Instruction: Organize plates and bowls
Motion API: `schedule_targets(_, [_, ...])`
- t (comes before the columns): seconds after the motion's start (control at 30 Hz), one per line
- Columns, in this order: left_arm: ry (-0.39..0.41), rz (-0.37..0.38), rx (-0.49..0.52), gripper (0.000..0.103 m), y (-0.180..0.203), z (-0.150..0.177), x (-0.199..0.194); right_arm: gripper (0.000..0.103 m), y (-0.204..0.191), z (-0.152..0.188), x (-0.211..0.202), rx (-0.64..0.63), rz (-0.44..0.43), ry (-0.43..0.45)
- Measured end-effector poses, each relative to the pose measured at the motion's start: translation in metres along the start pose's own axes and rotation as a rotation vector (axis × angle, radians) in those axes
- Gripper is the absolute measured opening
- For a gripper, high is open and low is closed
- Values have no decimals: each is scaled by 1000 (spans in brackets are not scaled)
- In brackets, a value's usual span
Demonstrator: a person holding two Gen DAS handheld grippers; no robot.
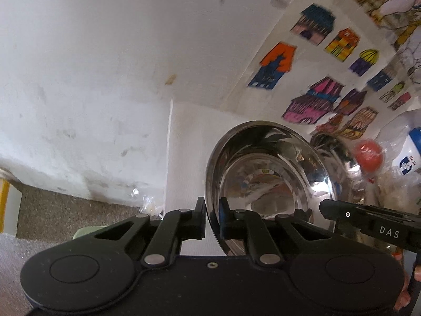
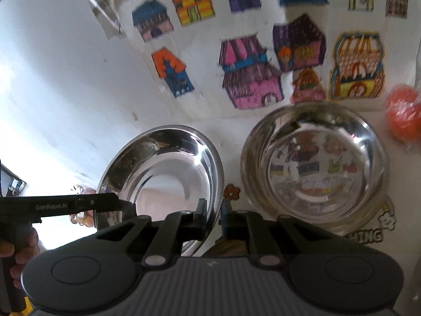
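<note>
A shiny steel plate (image 1: 265,181) is held tilted between both grippers. My left gripper (image 1: 212,212) is shut on its left rim. My right gripper (image 2: 213,217) is shut on the right rim of the same plate (image 2: 163,173). The right gripper's finger (image 1: 368,223) enters the left wrist view from the right; the left gripper's finger (image 2: 79,205) enters the right wrist view from the left. A second steel bowl (image 2: 315,168) sits to the right of the plate, nested in another bowl, and its edge shows behind the plate (image 1: 331,150).
A white wall (image 1: 92,79) stands close behind, with a sheet of coloured house drawings (image 2: 250,73). An orange ball in plastic (image 2: 404,115) lies at the far right. A white and blue container (image 1: 410,155) stands beside it. A speckled surface (image 1: 73,210) lies at lower left.
</note>
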State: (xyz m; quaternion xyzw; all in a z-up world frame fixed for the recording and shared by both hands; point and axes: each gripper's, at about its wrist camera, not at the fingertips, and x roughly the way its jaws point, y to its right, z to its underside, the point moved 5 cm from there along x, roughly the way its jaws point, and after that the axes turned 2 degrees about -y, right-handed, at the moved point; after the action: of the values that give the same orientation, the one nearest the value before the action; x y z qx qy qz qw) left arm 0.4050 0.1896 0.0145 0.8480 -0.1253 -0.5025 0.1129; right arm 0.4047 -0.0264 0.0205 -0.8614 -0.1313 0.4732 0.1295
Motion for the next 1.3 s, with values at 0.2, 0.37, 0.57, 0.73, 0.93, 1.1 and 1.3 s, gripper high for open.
schedule_targets(0.2, [18,25,32,9,45,-21,-1,12,26,-20,-30,13,54,38])
schedule_targets(0.37, [12,76,65,9,96,-35,29,13,71,-31,-46,41,125,43])
schedule_targets(0.57, [-5,96,101,9,138,-45,69,13,117,-41,-44,48,192,42])
schedule_targets(0.73, [-28,69,117,9,151,-41,91,13,135,-38,-33,55,206,18])
schedule_targets(0.93, [-22,38,126,9,155,-44,95,14,140,-34,-26,64,196,1])
schedule_targets(1.1, [-53,-18,135,11,159,-41,102,13,138,-34,-25,52,195,-12])
schedule_targets(1.3, [-76,-18,134,13,159,-33,110,13,140,-34,-25,53,197,-16])
